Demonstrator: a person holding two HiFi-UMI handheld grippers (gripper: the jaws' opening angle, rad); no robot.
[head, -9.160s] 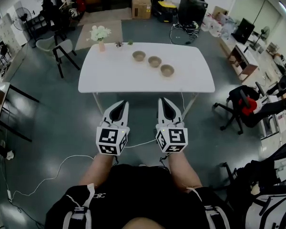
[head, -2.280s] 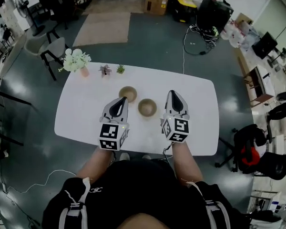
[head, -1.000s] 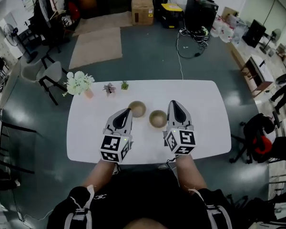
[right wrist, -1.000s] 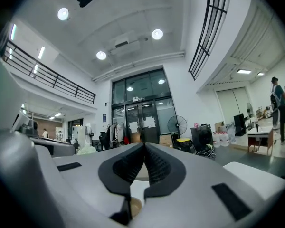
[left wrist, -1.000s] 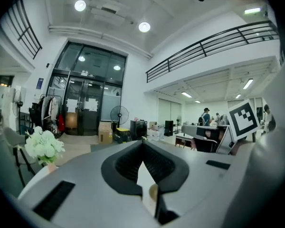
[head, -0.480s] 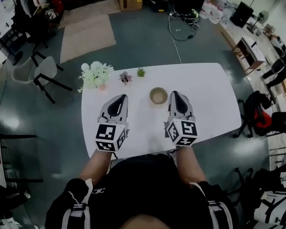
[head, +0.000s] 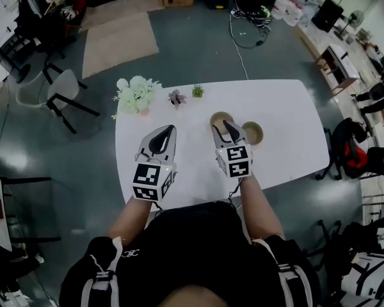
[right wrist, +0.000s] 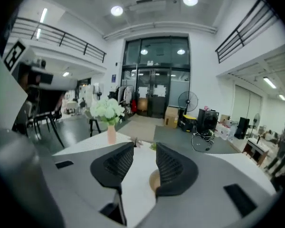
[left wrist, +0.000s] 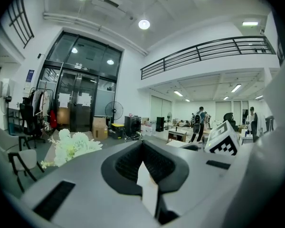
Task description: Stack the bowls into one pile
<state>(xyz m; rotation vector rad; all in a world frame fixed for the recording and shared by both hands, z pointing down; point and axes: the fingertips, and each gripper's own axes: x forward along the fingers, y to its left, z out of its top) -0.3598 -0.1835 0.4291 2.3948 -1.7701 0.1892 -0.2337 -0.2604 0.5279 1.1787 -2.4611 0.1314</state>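
Right gripper (head: 224, 128) jaws have just been opening, gripping nothing; nearest bowl (head: 220, 116) sitting on the table (head: 278, 104) at its tips, second bowl (head: 253, 133) just right; left gripper (head: 168, 131) closed, empty, hanging farther off

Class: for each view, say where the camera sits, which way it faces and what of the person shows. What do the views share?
Head view: on the head, facing steeply down at table, left bowl, right bowl; torso, forearms, left gripper, right gripper show.
Left gripper view: on the left gripper, facing level towards glass doors; its shut jaws show.
Right gripper view: on the right gripper, facing across the table; its jaws have just been opening, the left bowl's rim between them.
Shared: the flowers, in all three.
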